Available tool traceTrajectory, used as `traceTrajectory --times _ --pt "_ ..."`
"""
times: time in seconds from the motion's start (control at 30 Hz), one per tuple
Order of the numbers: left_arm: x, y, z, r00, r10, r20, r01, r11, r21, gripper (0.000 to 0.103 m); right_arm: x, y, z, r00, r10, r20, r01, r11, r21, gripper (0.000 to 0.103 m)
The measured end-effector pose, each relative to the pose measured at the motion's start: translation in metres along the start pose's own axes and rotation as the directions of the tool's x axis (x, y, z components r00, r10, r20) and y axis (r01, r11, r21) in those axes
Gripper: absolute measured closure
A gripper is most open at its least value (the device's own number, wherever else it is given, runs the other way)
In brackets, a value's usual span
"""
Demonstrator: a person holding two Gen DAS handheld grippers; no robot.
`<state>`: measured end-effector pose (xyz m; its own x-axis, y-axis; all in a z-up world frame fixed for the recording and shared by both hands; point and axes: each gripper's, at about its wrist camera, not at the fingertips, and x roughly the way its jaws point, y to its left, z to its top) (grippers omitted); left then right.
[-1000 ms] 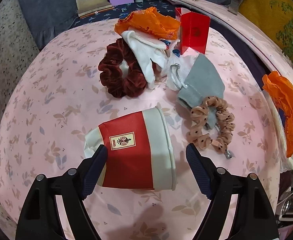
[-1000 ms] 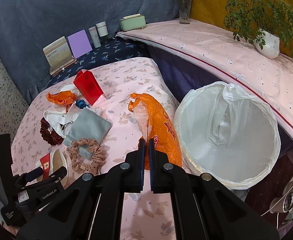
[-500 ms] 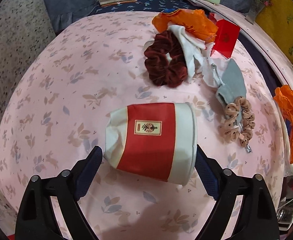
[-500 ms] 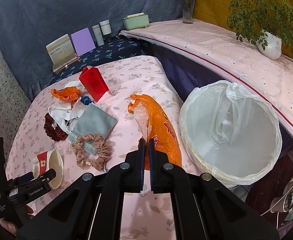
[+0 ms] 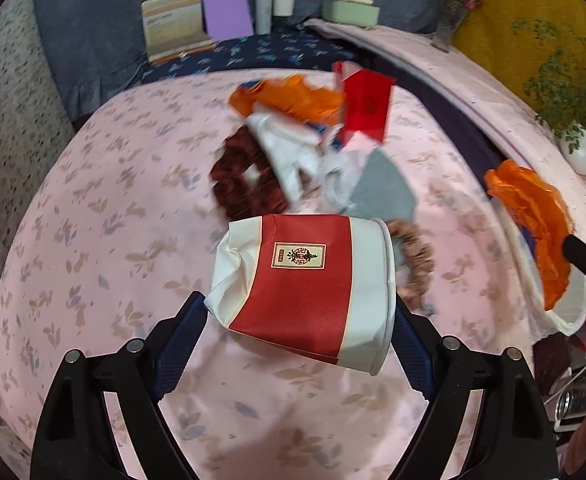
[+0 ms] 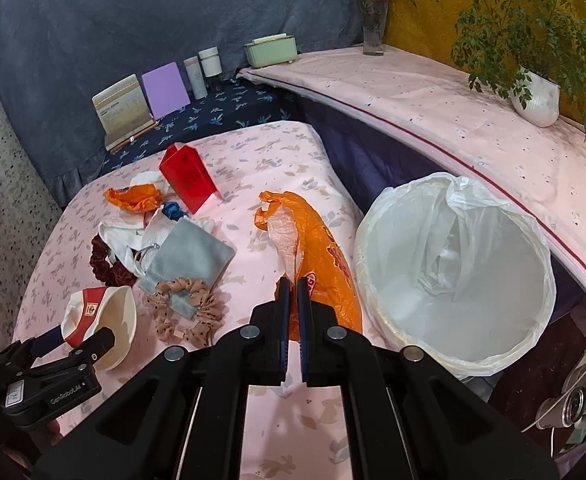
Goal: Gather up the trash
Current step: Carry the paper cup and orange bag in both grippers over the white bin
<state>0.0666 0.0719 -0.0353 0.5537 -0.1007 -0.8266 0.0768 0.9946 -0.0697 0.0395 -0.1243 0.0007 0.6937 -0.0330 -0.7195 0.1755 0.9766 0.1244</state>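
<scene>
The paper cup (image 5: 305,288), red with white bands and crushed at its base, is held sideways between the fingers of the left gripper (image 5: 299,332). One pad (image 5: 181,340) is pressed against the crumpled base and the other (image 5: 413,352) against the rim, so the jaws are spread wide around it. The jaws have just been opening and then closing slightly, with the cup between them. The cup appears lifted off the pink cloth (image 5: 93,220); in the right wrist view its open mouth (image 6: 113,320) is seen, and nothing is visible inside.

The right gripper (image 6: 291,292) is fully closed, pad against pad. Whether an edge of the orange bag (image 6: 325,272) is pinched cannot be told; the bag lies just beyond the tips, beside the bin.

The bin (image 6: 453,272), lined with a white plastic bag, stands right of the cloth, against its edge. Only the crumpled liner is seen inside.

Behind the cup a pile is spread on the cloth: a tan scrunchie (image 6: 189,312) nearest, a grey pouch (image 6: 193,252), a dark red scrunchie (image 6: 105,260), white fabric (image 5: 289,152), a second scrap of orange plastic (image 6: 133,198) and an upright red box (image 6: 187,178).
</scene>
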Motion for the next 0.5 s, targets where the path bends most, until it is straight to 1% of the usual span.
traceTrajectory --times 0.1,0.27,0.37,0.5 --pt "-0.011 -0.026 0.01 0.999 -0.038 0.035 0.037 0.998 0.05 0.02 -0.005 -0.012 0.005 1.0 -0.014 0.02 0.014 1.0 0.022 0.099" --pt "-0.015 -0.076 0.025 0.993 -0.107 0.054 0.1 0.987 0.123 0.02 -0.016 -0.045 0.012 0.997 -0.059 0.047 0.056 0.996 0.074 0.099" --pt "-0.014 -0.112 0.035 0.986 -0.153 0.059 0.14 0.973 0.182 0.02 -0.021 -0.07 0.012 0.994 -0.098 0.053 0.092 0.99 0.11 0.099" --pt "-0.009 -0.162 0.042 0.976 -0.212 0.05 0.193 0.947 0.255 0.02 -0.025 -0.103 0.01 0.987 -0.151 0.052 0.141 0.978 0.153 0.099"
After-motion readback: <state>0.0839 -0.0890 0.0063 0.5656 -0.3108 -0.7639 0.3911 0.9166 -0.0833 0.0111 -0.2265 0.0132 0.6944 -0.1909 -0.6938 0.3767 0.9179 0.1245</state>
